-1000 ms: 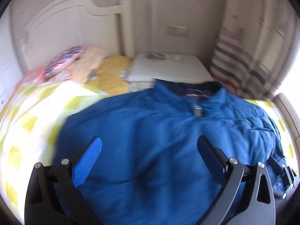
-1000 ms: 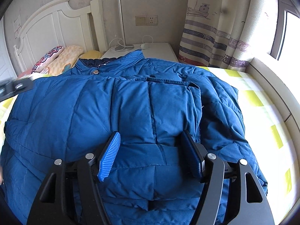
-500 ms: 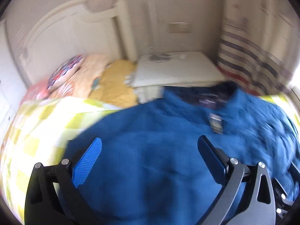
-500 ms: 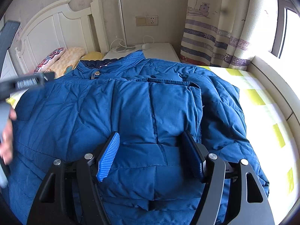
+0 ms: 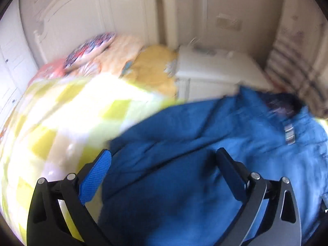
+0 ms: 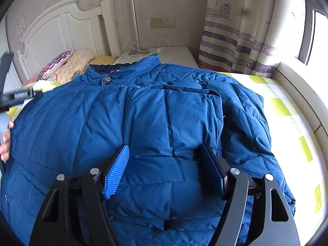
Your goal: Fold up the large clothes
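On bed (image 6: pixel 287 106), blue padded jacket (image 6: pixel 143 112) spread flat, one side already folded in. Left gripper (image 5: pixel 164 164) has swung toward jacket's outer edge, jaws wide, empty: likely next fold. Right gripper (image 6: pixel 164 157) jaws just widened, straddling padding; whether they press, cannot tell. Left view blurred.

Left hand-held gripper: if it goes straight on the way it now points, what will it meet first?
Probably the blue jacket, near its edge beside the yellow checked bedcover. The picture is blurred, so depth is unsure.
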`<action>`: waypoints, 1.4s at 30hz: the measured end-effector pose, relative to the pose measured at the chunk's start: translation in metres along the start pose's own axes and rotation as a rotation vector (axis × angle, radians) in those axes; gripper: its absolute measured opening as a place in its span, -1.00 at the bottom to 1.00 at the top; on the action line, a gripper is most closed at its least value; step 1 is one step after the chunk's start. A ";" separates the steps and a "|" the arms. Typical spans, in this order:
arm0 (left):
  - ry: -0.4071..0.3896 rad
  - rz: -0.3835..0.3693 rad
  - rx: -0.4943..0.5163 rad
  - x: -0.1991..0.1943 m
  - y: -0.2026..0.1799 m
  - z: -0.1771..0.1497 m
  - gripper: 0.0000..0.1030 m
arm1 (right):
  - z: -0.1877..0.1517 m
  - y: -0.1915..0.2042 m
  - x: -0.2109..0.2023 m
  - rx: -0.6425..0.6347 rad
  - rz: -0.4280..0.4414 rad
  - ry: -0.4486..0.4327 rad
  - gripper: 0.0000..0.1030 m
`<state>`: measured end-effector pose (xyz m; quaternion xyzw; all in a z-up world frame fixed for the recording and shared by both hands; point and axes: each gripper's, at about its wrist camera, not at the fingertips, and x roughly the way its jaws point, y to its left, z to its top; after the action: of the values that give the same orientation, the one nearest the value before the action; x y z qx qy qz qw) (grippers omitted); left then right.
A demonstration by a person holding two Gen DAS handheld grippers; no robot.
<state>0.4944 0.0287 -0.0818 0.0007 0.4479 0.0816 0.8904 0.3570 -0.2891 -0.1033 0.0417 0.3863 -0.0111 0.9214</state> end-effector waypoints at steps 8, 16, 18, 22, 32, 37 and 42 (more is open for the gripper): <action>-0.088 0.005 0.036 -0.034 -0.001 -0.025 0.94 | 0.000 -0.001 0.001 0.006 0.012 0.002 0.38; -0.163 -0.042 0.333 -0.080 -0.043 -0.123 0.96 | 0.000 -0.001 0.001 0.012 0.018 0.001 0.40; -0.134 -0.092 0.281 -0.077 -0.035 -0.120 0.96 | 0.000 0.000 0.001 0.009 0.019 0.000 0.42; -0.094 -0.148 0.223 -0.065 -0.024 -0.115 0.96 | 0.000 0.002 0.000 0.000 0.024 0.000 0.48; -0.106 -0.089 0.256 -0.064 -0.033 -0.115 0.96 | -0.017 0.078 -0.020 -0.193 0.023 -0.026 0.78; -0.107 -0.069 0.264 -0.065 -0.035 -0.116 0.96 | -0.021 0.081 -0.018 -0.201 -0.002 0.011 0.68; -0.103 -0.077 0.259 -0.065 -0.034 -0.116 0.96 | -0.026 0.048 -0.044 -0.105 -0.018 -0.040 0.68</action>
<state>0.3691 -0.0226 -0.1022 0.1028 0.4080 -0.0110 0.9071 0.3101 -0.2394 -0.0872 -0.0102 0.3682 0.0000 0.9297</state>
